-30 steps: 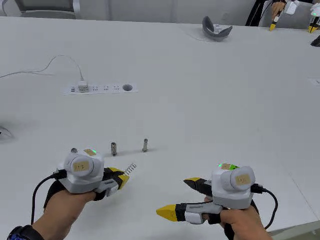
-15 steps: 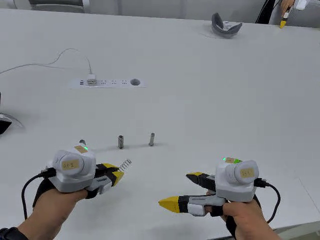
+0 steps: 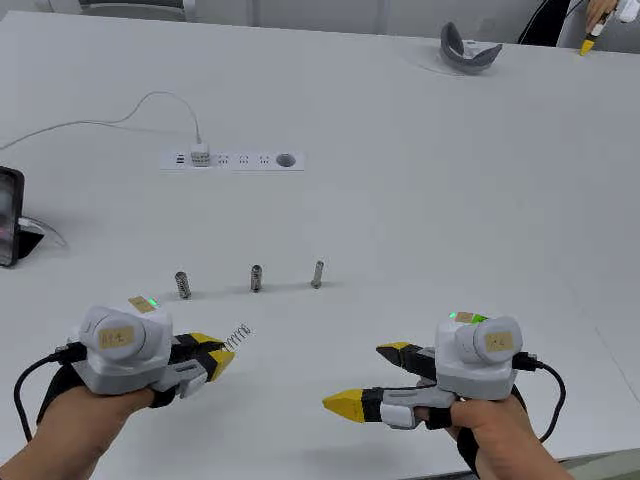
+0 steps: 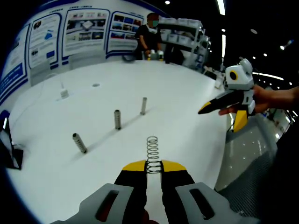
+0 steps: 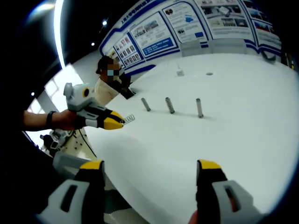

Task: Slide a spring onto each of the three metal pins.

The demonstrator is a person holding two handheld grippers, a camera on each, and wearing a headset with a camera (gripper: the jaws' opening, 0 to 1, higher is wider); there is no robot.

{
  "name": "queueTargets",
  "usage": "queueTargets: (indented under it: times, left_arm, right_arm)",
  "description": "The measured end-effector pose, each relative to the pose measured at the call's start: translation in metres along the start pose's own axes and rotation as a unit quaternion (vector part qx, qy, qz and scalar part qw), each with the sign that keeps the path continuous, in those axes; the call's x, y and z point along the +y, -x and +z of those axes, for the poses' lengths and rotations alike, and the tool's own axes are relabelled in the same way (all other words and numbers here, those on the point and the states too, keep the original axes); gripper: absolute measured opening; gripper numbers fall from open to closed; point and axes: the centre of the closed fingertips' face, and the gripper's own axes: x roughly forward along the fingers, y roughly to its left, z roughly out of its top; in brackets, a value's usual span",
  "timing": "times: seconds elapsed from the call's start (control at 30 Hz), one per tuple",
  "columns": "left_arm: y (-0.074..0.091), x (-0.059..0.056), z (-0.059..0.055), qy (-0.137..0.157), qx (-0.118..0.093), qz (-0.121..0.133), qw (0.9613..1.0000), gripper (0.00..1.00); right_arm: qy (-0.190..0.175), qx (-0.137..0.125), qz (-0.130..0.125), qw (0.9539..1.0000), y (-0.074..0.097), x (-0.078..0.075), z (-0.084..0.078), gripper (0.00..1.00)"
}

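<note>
One spring point(image 4: 152, 151) clamped between tips of left tool point(image 4: 153, 165), near three pins point(image 3: 256, 278); right tool point(image 5: 149, 164) spread wide, empty.

Smooth matt white table point(image 3: 420, 200); metal pins point(image 3: 256, 278) (dull grey); shiny wire spring point(image 3: 237, 337).

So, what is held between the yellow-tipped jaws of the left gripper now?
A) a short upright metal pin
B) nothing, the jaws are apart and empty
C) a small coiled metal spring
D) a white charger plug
C: in the left gripper view, the left gripper is shut on the small coiled metal spring, which sticks out ahead of its yellow tips, while the three short metal pins stand apart from it on the white table.
</note>
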Motion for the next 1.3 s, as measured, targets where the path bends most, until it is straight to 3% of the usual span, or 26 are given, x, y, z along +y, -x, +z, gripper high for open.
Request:
queueTargets:
  times: [0.33, 0.83, 1.3]
  left_arm:
    - [0.013, -0.005, -0.005, 0.000, -0.002, 0.000, 1.0000, 0.10]
    - [0.013, -0.024, 0.009, -0.020, -0.010, -0.021, 0.9995, 0.10]
    - [0.005, -0.060, 0.018, -0.045, -0.016, -0.053, 0.9974, 0.10]
  right_arm:
    - [0.004, 0.007, 0.017, 0.9998, -0.015, 0.010, 0.004, 0.81]
    - [-0.018, -0.023, 0.080, 0.9963, -0.042, 0.041, 0.035, 0.70]
    - [-0.057, -0.043, 0.128, 0.9893, -0.045, 0.058, 0.047, 0.41]
